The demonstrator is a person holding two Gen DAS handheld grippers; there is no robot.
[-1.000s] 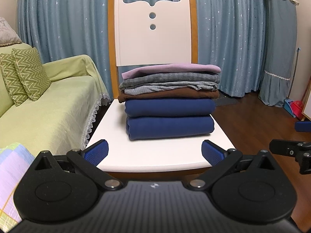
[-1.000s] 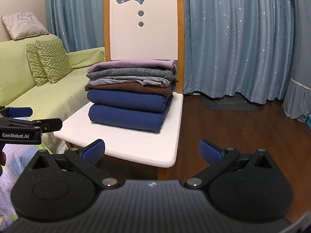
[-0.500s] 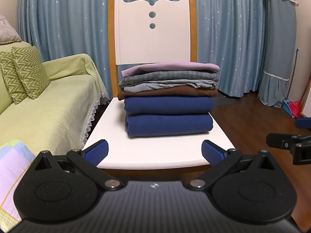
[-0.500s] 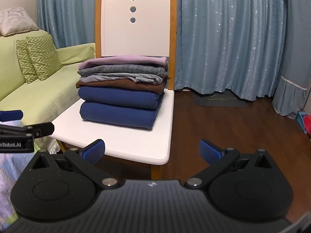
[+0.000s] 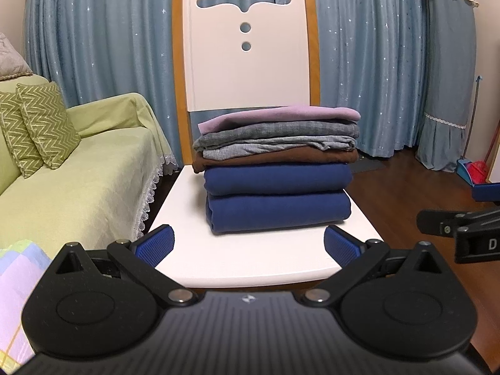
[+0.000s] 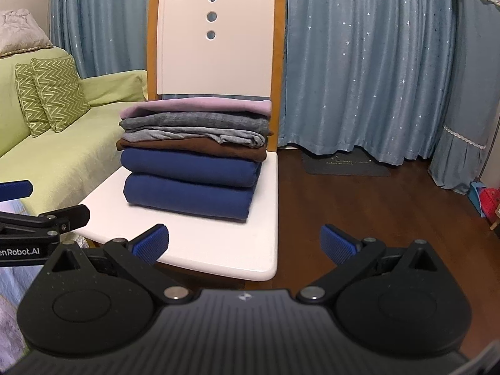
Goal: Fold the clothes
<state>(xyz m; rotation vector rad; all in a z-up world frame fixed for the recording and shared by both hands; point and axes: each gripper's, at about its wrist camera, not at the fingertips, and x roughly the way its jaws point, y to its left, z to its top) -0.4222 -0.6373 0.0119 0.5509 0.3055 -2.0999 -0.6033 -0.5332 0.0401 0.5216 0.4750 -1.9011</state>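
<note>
Left wrist view is showing both grippers, left gripper (image 5: 248, 242) and right gripper (image 6: 243, 240), gaping wide and empty (seemingly awaiting work) facing the folded stack (image 5: 276, 168) sitting at twelve o'clock on the chair (image 5: 250, 259).

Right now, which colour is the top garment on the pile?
Light purple top garment, clearest in the left wrist view.

My left wrist view faces the chair (image 5: 250, 259) head-on from near its front edge; my right views it obliquely from its right, both sharing the folded stack (image 6: 193, 156).
</note>
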